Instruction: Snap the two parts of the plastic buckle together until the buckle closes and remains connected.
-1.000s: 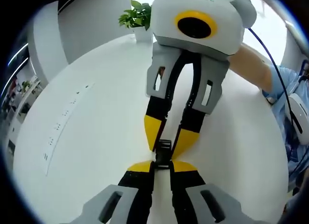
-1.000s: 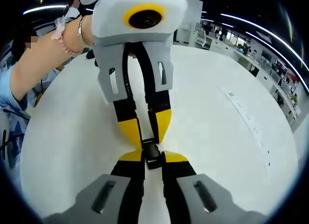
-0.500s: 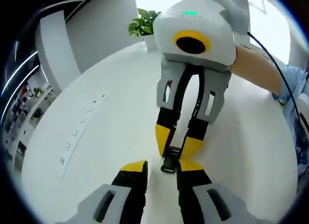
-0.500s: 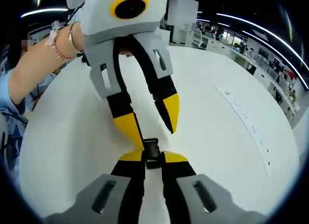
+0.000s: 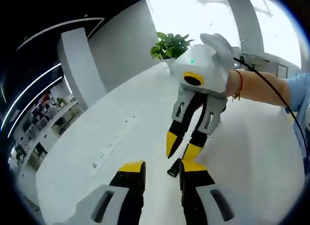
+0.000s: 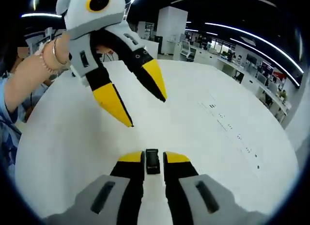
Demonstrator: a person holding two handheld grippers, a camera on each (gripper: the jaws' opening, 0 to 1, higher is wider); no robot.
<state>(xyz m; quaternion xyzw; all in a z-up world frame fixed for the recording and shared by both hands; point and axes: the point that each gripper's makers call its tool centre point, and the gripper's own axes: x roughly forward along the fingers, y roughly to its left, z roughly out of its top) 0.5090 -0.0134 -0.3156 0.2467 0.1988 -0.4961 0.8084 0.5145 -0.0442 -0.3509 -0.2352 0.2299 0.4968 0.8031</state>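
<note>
A small black plastic buckle (image 6: 152, 162) sits between the yellow tips of my right gripper (image 6: 153, 158), which is shut on it just above the white table (image 6: 203, 152). It looks like one joined piece. In the left gripper view the same buckle (image 5: 174, 168) pokes out below the right gripper (image 5: 181, 148). My left gripper (image 5: 162, 168) is open with nothing between its tips. In the right gripper view, the left gripper (image 6: 144, 108) hangs up and back from the buckle, jaws spread wide.
The round white table (image 5: 97, 137) carries a row of small printed marks (image 5: 109, 150). A potted plant (image 5: 169, 44) stands at its far edge. A person's forearms hold both grippers, one with a bracelet (image 5: 238, 84). Office desks (image 6: 261, 70) lie beyond the table.
My left gripper opened, let go of the buckle and drew back and up. The right gripper has kept its hold on the buckle.
</note>
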